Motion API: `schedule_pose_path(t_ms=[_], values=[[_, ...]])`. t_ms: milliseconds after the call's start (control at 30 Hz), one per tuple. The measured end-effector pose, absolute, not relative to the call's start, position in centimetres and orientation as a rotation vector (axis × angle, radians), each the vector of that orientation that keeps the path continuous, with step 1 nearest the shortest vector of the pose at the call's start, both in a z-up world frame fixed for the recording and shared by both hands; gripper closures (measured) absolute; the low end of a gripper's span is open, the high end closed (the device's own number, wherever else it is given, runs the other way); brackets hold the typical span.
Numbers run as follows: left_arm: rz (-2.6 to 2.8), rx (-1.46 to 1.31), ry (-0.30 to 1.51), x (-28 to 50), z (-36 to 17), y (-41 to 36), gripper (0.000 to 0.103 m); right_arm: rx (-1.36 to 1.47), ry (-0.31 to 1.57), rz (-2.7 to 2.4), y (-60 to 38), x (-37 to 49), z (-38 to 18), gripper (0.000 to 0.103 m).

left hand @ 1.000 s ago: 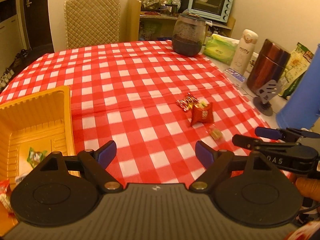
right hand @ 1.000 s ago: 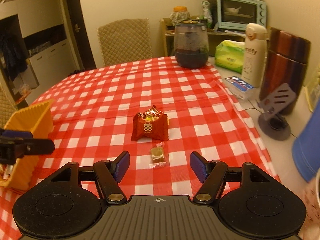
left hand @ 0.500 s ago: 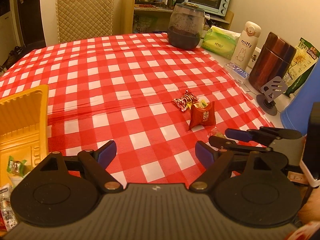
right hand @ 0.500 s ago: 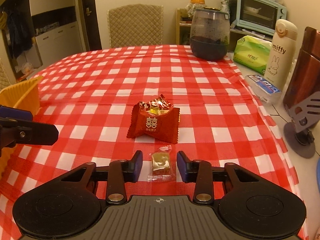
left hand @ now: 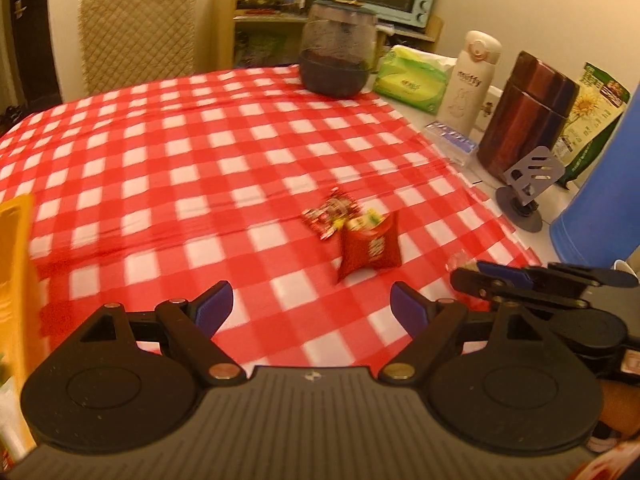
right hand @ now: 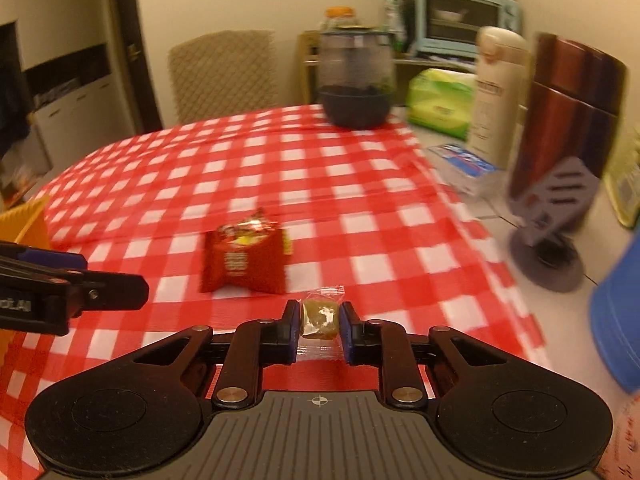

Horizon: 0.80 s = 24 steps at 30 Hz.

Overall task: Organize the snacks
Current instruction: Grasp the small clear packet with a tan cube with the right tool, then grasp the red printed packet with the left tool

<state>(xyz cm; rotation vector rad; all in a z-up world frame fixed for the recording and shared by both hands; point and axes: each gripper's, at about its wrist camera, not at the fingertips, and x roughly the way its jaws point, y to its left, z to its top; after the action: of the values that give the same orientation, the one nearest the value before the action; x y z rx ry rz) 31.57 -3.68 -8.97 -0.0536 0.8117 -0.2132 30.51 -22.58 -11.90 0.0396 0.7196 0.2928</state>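
Observation:
My right gripper (right hand: 319,317) is shut on a small clear-wrapped brown candy (right hand: 319,317) and holds it just above the checked tablecloth. Beyond it lies a red snack packet (right hand: 243,265) with a foil-wrapped candy (right hand: 252,224) behind it. In the left wrist view my left gripper (left hand: 311,305) is open and empty, with the red packet (left hand: 370,249) and the foil candy (left hand: 330,217) ahead of it to the right. The right gripper (left hand: 476,275) shows there at the right. The yellow tray (left hand: 16,248) is at the far left and shows in the right wrist view (right hand: 30,220) too.
A dark glass jar (left hand: 337,58), a green tissue pack (left hand: 412,80), a white bottle (left hand: 472,80), a brown canister (left hand: 528,116), a phone stand (left hand: 528,188) and a blue container (left hand: 604,200) line the table's far and right side. A chair (left hand: 138,36) stands behind.
My right gripper has closed on the small candy and lifted it a little. My left gripper has swung right, away from the yellow tray, and stays open.

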Motion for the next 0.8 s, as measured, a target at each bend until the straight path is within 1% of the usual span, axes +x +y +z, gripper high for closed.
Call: schedule_pose_path(t_ms=[200,333,433,533,600,633,667,700,767,800], values=[[-0.238,-0.032,0.808,33.8,-10.6,-5.7,0.020,0.068,0.736,0.255,-24.7,30.2,-12.0,0.082],[-0.224,-0.049,0.816,35.1,-11.5,-6.4,0.030,0.072,0.743,0.248,-25.2,29.8,-12.4,0.082],[-0.233,-0.059,0.804,36.0,-12.0,-6.8,0.031,0.076,0.750,0.239,-25.6,29.7,-12.6,0.082],[-0.270,-0.088,0.773,36.7,-12.4,-6.8,0.035,0.083,0.755,0.231,-25.8,29.7,-12.7,0.082],[-0.275,-0.080,0.764,36.9,-12.5,-7.1,0.043,0.087,0.758,0.230,-25.8,29.6,-12.8,0.082],[-0.276,-0.082,0.765,36.9,-12.6,-7.1,0.054,0.089,0.759,0.229,-25.9,29.7,-12.9,0.082],[-0.281,-0.087,0.766,36.8,-12.6,-7.1,0.061,0.091,0.759,0.230,-25.8,29.6,-12.9,0.082],[-0.291,-0.089,0.765,36.7,-12.6,-7.1,0.063,0.091,0.759,0.231,-25.8,29.6,-12.9,0.082],[-0.302,-0.078,0.768,36.1,-12.6,-7.2,0.073,0.094,0.760,0.234,-25.6,29.6,-12.9,0.082],[-0.308,-0.076,0.770,35.8,-12.6,-7.2,0.075,0.095,0.760,0.235,-25.6,29.6,-12.9,0.082]])
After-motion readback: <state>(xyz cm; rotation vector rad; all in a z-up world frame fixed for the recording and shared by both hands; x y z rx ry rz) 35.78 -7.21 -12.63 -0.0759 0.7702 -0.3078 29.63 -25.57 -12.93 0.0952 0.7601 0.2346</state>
